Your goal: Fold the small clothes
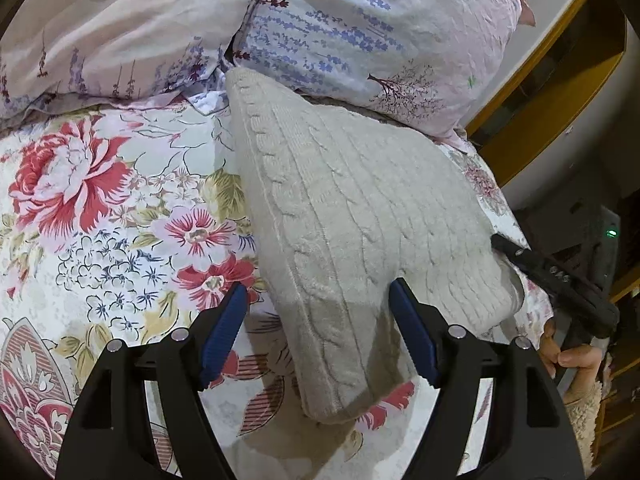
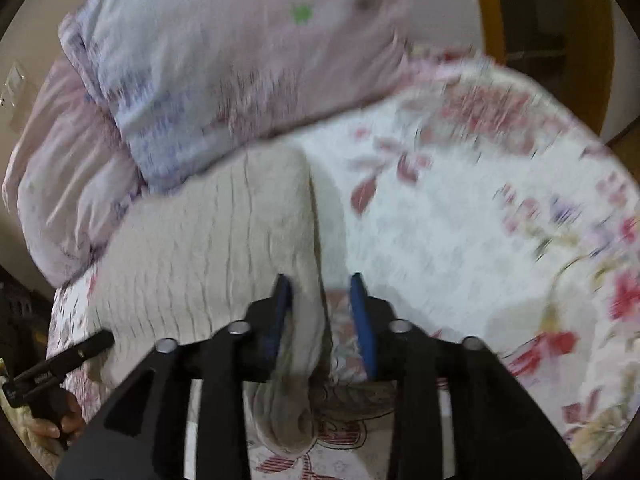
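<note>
Grippers flank the folded sweater [image 1: 352, 216] on the bed [image 1: 120, 208].
Left gripper [image 1: 318, 300] gapes wide, empty; right gripper [image 2: 322, 300] sits part-open astride its edge, unpinched. We should close on both layers together.

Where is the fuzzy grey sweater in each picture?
Left wrist view: the sweater fills the middle, running from the pillows down between the left claw fingers.
Right wrist view: the sweater lies left of centre, its right edge hanging down between the right claw fingers.
Shared landmark: the lavender-print pillow sits just behind the sweater's far end in both.
</note>
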{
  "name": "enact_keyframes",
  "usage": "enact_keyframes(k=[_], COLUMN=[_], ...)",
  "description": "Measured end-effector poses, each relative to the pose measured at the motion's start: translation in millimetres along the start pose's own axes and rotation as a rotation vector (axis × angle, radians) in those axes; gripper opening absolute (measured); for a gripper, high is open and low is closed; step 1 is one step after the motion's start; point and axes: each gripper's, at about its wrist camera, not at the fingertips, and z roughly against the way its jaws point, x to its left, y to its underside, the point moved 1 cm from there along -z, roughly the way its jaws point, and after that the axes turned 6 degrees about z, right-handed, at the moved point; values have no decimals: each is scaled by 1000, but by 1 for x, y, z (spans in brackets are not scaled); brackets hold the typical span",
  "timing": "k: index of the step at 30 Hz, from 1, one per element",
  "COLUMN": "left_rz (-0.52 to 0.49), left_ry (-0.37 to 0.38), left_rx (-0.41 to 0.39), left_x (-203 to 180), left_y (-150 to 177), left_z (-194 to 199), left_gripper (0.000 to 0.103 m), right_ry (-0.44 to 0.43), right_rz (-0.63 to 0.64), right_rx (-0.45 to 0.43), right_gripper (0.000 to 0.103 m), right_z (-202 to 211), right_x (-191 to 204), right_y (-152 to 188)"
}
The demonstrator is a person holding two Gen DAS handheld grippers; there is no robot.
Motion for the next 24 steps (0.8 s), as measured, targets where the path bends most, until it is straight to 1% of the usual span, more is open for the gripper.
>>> enact_keyframes(k=[1,3,5,7,9,10,11,13,14,15,16,17,19,21,24], left_rz=[12,37,44,39,39,44,50,72,89,102,115,128,151,172,211], left_ry=[10,27,30,28,30,37,46,69,84,93,103,113,131,151,175], left_rx=[4,13,18,19,20,23,28,36,37,35,33,28,22,25,39], left_x=[2,5,5,4,4,4,5,7,10,13,15,17,21,24,31], left_y=[-1,-2,-1,-1,-1,-1,-1,-3,-6,-7,-9,-12,-17,-22,-30], left_z=[0,-2,-4,-5,-6,-6,-6,-7,-5,-4,-3,-1,1,2,-1], left_gripper=[74,74,74,74,75,75,75,75,75,75,75,75,75,75,75], right_ry=[-2,-28,-71,-97,-79,-47,-15,-2,-17,-63,-89,-108,-138,-169,-257], right_rz=[17,54,115,183,233,258,285,321,309,273,241,203,127,55,-77], right_rx=[-39,-70,-67,-49,-14,26,28,31,41,43,37,23,-7,-8,35], right_gripper=[36,36,36,36,37,37,38,41,49,54,63,67,70,73,73], right_z=[8,16,16,9,-4,-16,-21,-21,-17,-13,-9,-5,3,3,-8], right_x=[5,15,32,48,58,62,64,67,67,64,60,54,41,29,6], right_y=[-3,-5,-5,-1,4,9,13,12,9,3,-1,-6,-17,-26,-41])
